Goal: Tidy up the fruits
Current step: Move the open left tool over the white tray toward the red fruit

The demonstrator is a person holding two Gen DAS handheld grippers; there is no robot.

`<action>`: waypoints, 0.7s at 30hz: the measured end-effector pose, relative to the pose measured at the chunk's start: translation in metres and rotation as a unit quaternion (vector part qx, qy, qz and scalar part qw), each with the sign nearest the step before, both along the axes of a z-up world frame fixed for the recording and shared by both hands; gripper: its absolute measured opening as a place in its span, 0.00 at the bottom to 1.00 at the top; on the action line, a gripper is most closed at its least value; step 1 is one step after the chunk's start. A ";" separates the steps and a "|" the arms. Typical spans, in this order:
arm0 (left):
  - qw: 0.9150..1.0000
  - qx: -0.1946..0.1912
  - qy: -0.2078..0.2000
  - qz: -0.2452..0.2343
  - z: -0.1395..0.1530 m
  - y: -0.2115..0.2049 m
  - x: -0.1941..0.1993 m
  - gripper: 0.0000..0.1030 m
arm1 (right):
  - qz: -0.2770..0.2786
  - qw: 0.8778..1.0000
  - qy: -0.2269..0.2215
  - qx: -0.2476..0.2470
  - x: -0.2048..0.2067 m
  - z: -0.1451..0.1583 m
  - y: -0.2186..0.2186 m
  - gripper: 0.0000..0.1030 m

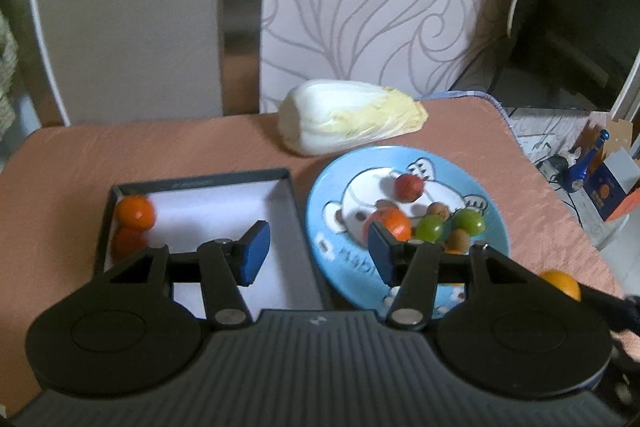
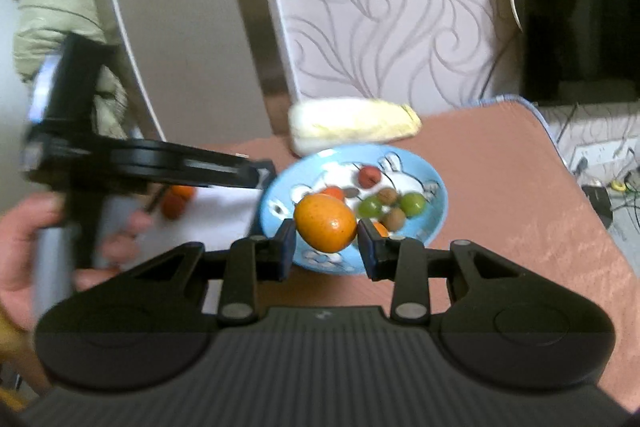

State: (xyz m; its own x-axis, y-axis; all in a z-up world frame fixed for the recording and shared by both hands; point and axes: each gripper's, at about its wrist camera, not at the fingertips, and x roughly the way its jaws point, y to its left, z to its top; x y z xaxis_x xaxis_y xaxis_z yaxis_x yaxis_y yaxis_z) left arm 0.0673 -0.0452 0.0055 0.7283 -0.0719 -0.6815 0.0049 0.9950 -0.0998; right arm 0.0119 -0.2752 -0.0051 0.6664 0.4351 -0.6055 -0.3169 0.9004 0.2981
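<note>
R jaws pinch smooth round orange (image 2: 325, 223); L jaws spread, empty, betw box (image 1: 200, 183) & glossy plate (image 1: 492, 239)

Orange fruit (image 2: 325, 223) held above blue plate (image 2: 434, 223) — two oranges (image 1: 134, 223) boxed.

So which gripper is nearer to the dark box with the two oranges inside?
Left. The left gripper hangs open over the dark box, near its right wall. The right gripper holds an orange beside the blue plate.

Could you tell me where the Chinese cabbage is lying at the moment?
The Chinese cabbage lies on its side at the table's far edge, just behind the blue plate and right of the box.
</note>
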 end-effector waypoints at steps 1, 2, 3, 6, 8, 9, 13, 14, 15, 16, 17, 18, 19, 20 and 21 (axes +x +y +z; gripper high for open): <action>1.000 -0.002 0.002 0.004 -0.001 0.004 -0.002 0.58 | 0.001 1.000 0.006 -0.003 0.005 -0.005 0.001 0.36; 1.000 -0.003 0.003 0.010 -0.001 0.007 -0.005 0.58 | 0.002 1.000 0.009 -0.005 0.008 -0.008 0.003 0.36; 1.000 -0.004 0.004 0.015 -0.001 0.010 -0.008 0.58 | 0.006 1.000 0.011 -0.007 0.012 -0.012 0.006 0.36; 1.000 -0.003 0.006 0.029 0.000 0.019 -0.015 0.58 | 0.019 1.000 0.018 -0.016 0.024 -0.023 0.016 0.36; 0.999 -0.002 0.003 0.037 0.002 0.024 -0.019 0.58 | 0.028 0.999 0.023 -0.019 0.032 -0.031 0.022 0.36; 0.999 -0.001 0.003 0.041 0.003 0.026 -0.021 0.58 | 0.030 0.999 0.025 -0.023 0.035 -0.034 0.024 0.36; 0.998 -0.001 0.000 0.060 0.007 0.037 -0.026 0.58 | 0.037 0.998 0.037 -0.038 0.051 -0.048 0.032 0.36; 0.998 0.000 -0.001 0.065 0.008 0.040 -0.027 0.58 | 0.039 0.998 0.036 -0.042 0.053 -0.050 0.033 0.36; 0.998 0.001 -0.002 0.068 0.009 0.042 -0.028 0.58 | 0.040 0.998 0.036 -0.044 0.056 -0.052 0.034 0.36; 0.997 0.002 -0.002 0.072 0.010 0.044 -0.030 0.58 | 0.040 0.997 0.036 -0.047 0.059 -0.054 0.035 0.36; 0.997 0.002 -0.002 0.075 0.010 0.045 -0.030 0.59 | 0.040 0.997 0.036 -0.049 0.062 -0.055 0.036 0.36; 0.997 0.003 -0.002 0.078 0.011 0.046 -0.031 0.59 | 0.039 0.997 0.036 -0.052 0.064 -0.057 0.036 0.36; 0.997 0.003 -0.002 0.080 0.011 0.047 -0.032 0.58 | 0.039 0.997 0.035 -0.054 0.066 -0.058 0.037 0.36; 0.997 0.004 -0.002 0.082 0.011 0.048 -0.033 0.59 | 0.040 0.997 0.035 -0.055 0.068 -0.060 0.037 0.36; 0.996 0.005 -0.002 0.084 0.012 0.048 -0.034 0.59 | 0.040 0.997 0.035 -0.055 0.070 -0.061 0.037 0.36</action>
State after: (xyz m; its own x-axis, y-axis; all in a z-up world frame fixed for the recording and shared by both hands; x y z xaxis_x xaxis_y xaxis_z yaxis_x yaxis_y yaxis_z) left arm 0.0337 0.0027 0.0170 0.7324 0.0578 -0.6785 -0.1614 0.9827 -0.0906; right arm 0.0817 -0.2385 -0.0656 0.5871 0.4137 -0.6958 -0.3709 0.9015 0.2230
